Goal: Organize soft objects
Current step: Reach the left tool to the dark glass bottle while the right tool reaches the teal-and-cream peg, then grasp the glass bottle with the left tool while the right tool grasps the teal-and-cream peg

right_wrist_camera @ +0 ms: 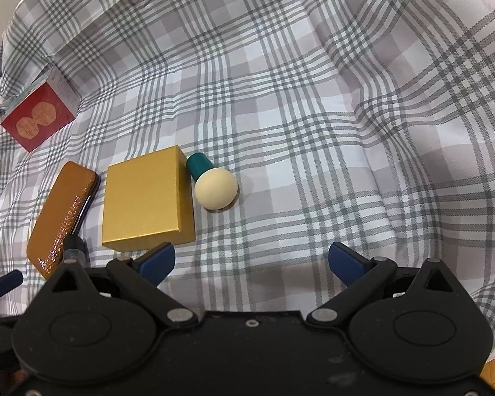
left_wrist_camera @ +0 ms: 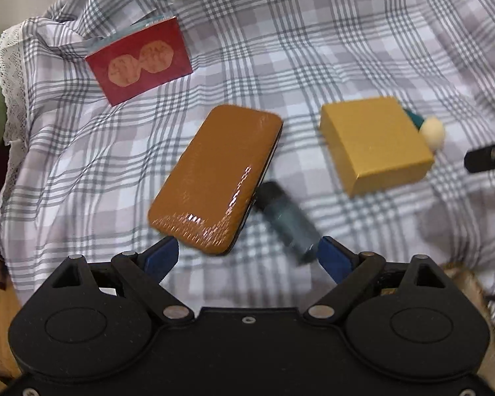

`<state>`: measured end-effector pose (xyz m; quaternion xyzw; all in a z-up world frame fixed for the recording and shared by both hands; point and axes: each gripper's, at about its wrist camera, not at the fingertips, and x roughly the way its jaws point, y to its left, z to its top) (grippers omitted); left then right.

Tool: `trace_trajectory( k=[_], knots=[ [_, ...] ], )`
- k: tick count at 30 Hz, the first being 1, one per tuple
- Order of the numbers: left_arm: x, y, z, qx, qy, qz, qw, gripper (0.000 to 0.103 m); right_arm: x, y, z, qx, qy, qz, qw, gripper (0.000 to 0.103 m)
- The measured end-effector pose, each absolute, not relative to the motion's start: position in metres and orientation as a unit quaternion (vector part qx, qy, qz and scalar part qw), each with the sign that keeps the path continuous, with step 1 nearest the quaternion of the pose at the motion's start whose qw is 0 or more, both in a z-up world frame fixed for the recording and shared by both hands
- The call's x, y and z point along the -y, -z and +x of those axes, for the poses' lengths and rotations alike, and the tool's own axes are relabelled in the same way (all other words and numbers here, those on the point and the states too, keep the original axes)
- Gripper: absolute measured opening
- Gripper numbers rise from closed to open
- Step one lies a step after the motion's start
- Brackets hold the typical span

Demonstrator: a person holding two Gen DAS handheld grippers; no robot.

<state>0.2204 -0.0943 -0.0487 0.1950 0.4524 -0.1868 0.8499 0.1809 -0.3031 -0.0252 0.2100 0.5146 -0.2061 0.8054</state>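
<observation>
Across a rumpled grey-and-white checked cloth [right_wrist_camera: 297,105] lie several small things. At the far left sits a red rectangular carton [left_wrist_camera: 138,61] printed with two orange medallions; its markings and the small print on its white side are too blurred to read. Toward the middle lies a glossy tan oblong case with rounded corners [left_wrist_camera: 214,178], and no writing shows on it. Just right of the case's near end lies a small dark blue-grey bottle [left_wrist_camera: 288,217], blurred, close to the left gripper's [left_wrist_camera: 247,254] right blue pad; I cannot tell whether they touch. That gripper's fingers stand wide apart and hold nothing. Further right sits a plain gold cardboard box [right_wrist_camera: 147,199], unmarked. Against the box's right side rests a cream round-headed sponge with a teal handle [right_wrist_camera: 213,181], a soft item. The right gripper [right_wrist_camera: 252,260] hangs nearer than the box and sponge, its blue-tipped fingers spread wide over bare cloth, touching nothing.
</observation>
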Motion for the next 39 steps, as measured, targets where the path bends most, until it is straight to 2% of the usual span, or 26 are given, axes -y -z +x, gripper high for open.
trace_trajectory(
  k=[6, 19, 39],
  knots=[
    [0.083, 0.043, 0.216, -0.441, 0.176, 0.190, 0.859, 0.088, 0.300, 0.025, 0.181, -0.517, 0.203, 0.208, 0.805, 0.100],
    [0.125, 0.062, 0.227, -0.453, 0.203, 0.207, 0.843, 0.087, 0.301, 0.025, 0.183, -0.518, 0.206, 0.198, 0.806, 0.100],
    [0.146, 0.065, 0.248, -0.449, 0.234, 0.175, 0.845, 0.087, 0.320, 0.057, 0.238, -0.514, 0.236, 0.115, 0.817, 0.100]
  ],
)
